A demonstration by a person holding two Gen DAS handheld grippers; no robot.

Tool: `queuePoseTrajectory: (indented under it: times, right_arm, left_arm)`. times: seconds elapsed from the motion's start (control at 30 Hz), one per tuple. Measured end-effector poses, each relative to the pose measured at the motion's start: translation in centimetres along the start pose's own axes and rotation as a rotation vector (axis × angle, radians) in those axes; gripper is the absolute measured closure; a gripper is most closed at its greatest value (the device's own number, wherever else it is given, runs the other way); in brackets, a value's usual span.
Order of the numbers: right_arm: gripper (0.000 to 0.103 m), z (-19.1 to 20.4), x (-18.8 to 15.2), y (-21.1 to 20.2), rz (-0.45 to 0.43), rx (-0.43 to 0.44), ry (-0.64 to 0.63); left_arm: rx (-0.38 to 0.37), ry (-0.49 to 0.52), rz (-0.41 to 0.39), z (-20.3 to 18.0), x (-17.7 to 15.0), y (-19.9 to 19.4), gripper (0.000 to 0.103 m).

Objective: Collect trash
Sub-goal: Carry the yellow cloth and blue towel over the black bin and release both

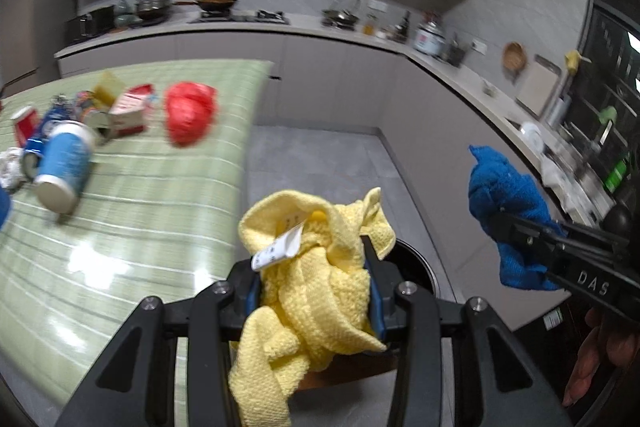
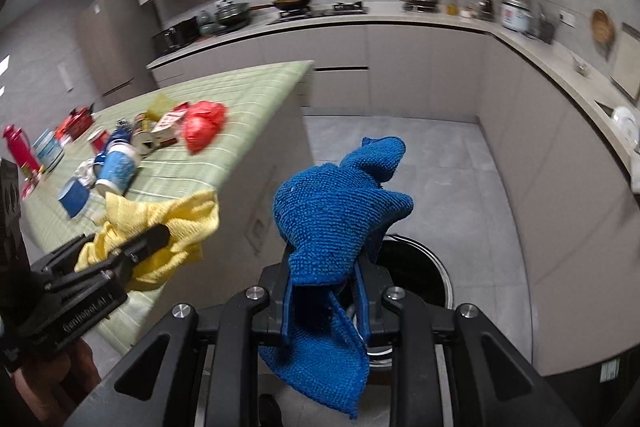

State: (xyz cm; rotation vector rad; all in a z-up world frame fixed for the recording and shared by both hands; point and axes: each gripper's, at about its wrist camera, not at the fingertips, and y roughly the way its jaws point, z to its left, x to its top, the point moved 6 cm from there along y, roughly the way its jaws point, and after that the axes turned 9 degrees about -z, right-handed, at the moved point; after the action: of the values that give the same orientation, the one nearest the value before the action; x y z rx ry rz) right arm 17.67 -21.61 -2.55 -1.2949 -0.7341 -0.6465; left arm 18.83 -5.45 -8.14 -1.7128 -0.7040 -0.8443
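My left gripper is shut on a crumpled yellow cloth with a white label, held in the air beside the green table's edge; it also shows in the right wrist view. My right gripper is shut on a crumpled blue cloth, which shows at the right of the left wrist view. Both hang above a round open trash bin on the floor, partly hidden behind the cloths. Trash lies on the table: a blue paper cup, a red plastic bag, a red-white carton, cans.
The green striped table stands at the left with a red bottle and tins at its far end. A grey kitchen counter with pots and a stove runs along the back and right. Grey tile floor lies between.
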Motion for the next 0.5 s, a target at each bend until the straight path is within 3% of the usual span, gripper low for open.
queuePoseTrajectory:
  times: [0.27, 0.5]
  right_arm:
    - [0.077, -3.6, -3.6, 2.3, 0.085, -0.041, 0.067]
    - [0.077, -5.7, -6.7, 6.6, 0.163, -0.039, 0.123]
  left_arm:
    - [-0.064, 0.035, 0.093, -4.9, -4.0, 3.7, 0.06]
    - [-0.057, 0.041, 0.176, -6.5, -7.5, 7.8, 0.06]
